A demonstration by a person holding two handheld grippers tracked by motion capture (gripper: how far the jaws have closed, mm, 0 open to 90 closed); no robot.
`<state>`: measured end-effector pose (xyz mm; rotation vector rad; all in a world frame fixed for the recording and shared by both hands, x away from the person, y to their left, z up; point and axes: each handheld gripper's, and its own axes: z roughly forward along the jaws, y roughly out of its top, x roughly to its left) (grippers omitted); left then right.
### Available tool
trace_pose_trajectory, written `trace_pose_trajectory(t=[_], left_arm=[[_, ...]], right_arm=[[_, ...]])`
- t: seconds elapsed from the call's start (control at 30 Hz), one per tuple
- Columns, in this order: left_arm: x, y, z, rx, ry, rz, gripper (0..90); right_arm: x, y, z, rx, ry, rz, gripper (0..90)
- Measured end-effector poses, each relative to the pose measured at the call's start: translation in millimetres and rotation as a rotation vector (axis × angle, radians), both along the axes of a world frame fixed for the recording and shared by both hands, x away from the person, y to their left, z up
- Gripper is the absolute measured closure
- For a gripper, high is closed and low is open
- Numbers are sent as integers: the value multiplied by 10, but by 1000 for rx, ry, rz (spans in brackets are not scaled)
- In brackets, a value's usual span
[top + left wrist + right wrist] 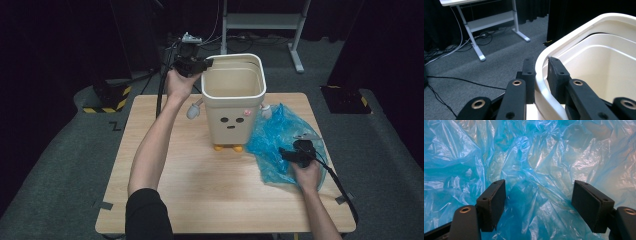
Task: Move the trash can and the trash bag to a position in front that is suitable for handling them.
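the cream bin (233,102) stands mid-worktop (190,185), far side. the left gripper (541,72) has its fingers pinched on the bin's far-left rim; it looks stiff and light, so the rim holds well. the right gripper (537,202), fingers wide, hovers over the blue bag (280,135), thin, soft, slippery: pinch a fold.

One cream bin (234,107) with a face stands on one wooden table (200,185); right of it lies one crumpled blue plastic bag (277,140). Two hand-held grippers work here.
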<state>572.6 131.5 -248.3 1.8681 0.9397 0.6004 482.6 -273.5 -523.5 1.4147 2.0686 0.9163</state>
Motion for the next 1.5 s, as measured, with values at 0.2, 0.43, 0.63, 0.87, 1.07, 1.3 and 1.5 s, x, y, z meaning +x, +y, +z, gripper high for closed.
trace_pose_trajectory(t=[0.2,0.43,0.63,0.87,1.07,1.3,1.5], left_arm=[[1,1,15,-2,6,-1,766],[0,4,27,-4,7,0,766],[0,-2,59,7,7,0,765],[-16,0,149,4,3,2,767],[-33,19,184,-3,-1,2,767],[-93,69,220,-2,-5,3,767],[-177,113,252,-1,-14,6,767]], right_arm=[[0,-1,0,-1,-1,1,275],[0,0,0,0,0,1,275],[1,-2,0,-1,-1,2,275],[2,-3,0,-1,0,4,275],[1,-3,1,-1,1,4,275],[1,-5,1,-3,1,6,275],[1,-6,1,-4,0,7,275]])
